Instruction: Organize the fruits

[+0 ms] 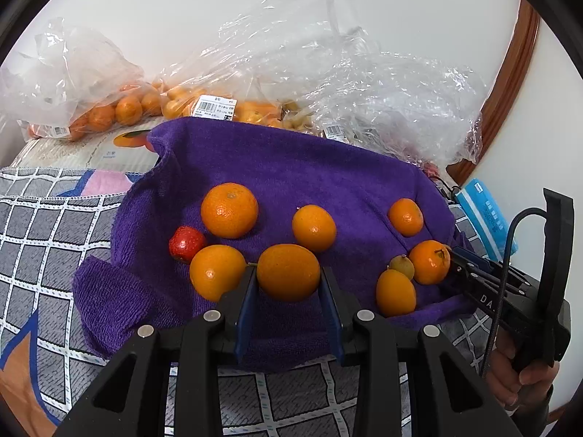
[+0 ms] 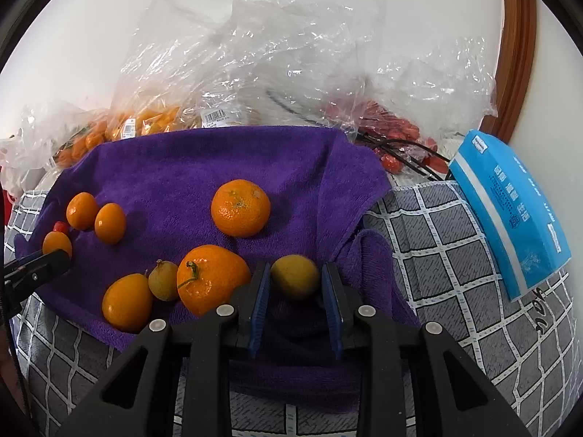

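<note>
Between the blue pads of the left gripper (image 1: pixel 288 278), near-centre of the purple towel (image 1: pixel 291 167): one orange fruit (image 1: pixel 288 272), roundish, its slightly longer axis lying left-to-right across the jaw gap. Both pads meet its flanks; jaws narrow, clamped on the fruit, which rests on the cloth.

Neighbours, left wrist view: a second orange fruit (image 1: pixel 217 272) just left of the left pad, a small red fruit (image 1: pixel 186 243) beyond it, larger orange (image 1: pixel 229 210) farther back.

Right gripper (image 2: pixel 296 278), at the near right part of the towel: a small yellow-green fruit (image 2: pixel 296 276) sits between its pads, dead ahead of the jaws. The pads sit at its sides, though a firm pinch cannot be told; the fruit lies on the towel. A stemmed mandarin (image 2: pixel 211 278) lies just left of the left pad, touching or nearly so.

Judgement: each hand is already at its own fruit, so neither needs to reach across. A lift calls for care not to drag the close neighbours.

Far side: plastic bags of fruit (image 1: pixel 109 109).
</note>
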Demonstrator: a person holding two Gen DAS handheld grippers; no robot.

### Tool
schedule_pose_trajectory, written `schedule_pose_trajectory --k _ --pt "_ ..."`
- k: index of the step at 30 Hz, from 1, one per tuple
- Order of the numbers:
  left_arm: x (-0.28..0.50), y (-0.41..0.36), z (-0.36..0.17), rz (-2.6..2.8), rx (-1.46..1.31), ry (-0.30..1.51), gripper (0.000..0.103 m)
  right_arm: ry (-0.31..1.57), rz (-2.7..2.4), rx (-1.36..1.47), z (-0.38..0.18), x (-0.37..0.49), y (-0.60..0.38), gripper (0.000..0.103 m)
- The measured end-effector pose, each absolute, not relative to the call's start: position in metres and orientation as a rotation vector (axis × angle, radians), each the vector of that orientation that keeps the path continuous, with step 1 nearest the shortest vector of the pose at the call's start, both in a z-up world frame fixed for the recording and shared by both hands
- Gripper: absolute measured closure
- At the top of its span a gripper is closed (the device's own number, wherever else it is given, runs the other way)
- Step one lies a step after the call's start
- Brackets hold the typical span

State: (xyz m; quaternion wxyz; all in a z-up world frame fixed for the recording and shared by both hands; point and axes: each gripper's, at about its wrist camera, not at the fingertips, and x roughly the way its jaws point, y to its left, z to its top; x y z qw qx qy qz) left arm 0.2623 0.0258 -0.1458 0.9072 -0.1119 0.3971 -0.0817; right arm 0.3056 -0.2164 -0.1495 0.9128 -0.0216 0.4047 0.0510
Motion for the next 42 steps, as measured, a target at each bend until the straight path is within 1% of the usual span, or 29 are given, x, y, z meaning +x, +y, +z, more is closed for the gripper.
schedule_pose_trajectory --k 3,7,10,11,14,18,24,27,34,36,42 --pt "0.262 0.026 -0.146 -0.17 -0.234 0.82 0.071 0.822 0.101 -0.062 -0.149 0.304 -0.214 0.069" --pt "0.261 0.026 -0.145 -0.171 -0.228 0.821 0.07 0.811 0.108 -0.067 -0.147 0.301 -0.214 0.063" --pt "0.26 0.026 -0.144 -0.175 -0.242 0.813 0.07 0.798 0.105 -0.079 -0.144 0.299 -0.212 0.061" --pt "0.259 0.026 -0.143 -0.176 -0.243 0.812 0.068 0.792 0.104 -0.085 -0.144 0.298 -0.211 0.061" --pt "0.257 0.026 -0.14 -0.182 -0.247 0.797 0.06 0.781 0.101 -0.098 -0.141 0.296 -0.209 0.06" --pt "0.256 0.026 -0.139 -0.182 -0.247 0.79 0.059 0.759 0.101 -0.086 -0.137 0.294 -0.212 0.055" --pt "0.256 0.026 -0.138 -0.183 -0.249 0.794 0.057 0.743 0.09 -0.088 -0.135 0.292 -0.212 0.054" --pt "0.255 0.026 -0.136 -0.182 -0.245 0.782 0.054 0.716 0.073 -0.084 -0.131 0.29 -0.213 0.05" --pt "0.253 0.029 -0.134 -0.178 -0.26 0.786 0.052 0.696 0.07 -0.049 -0.124 0.287 -0.218 0.049" --pt "0.252 0.027 -0.132 -0.165 -0.244 0.778 0.047 0.699 0.08 -0.04 -0.121 0.286 -0.217 0.049" --pt "0.244 0.036 -0.113 -0.103 -0.224 0.766 0.045 0.709 0.108 -0.002 -0.101 0.278 -0.213 0.047"
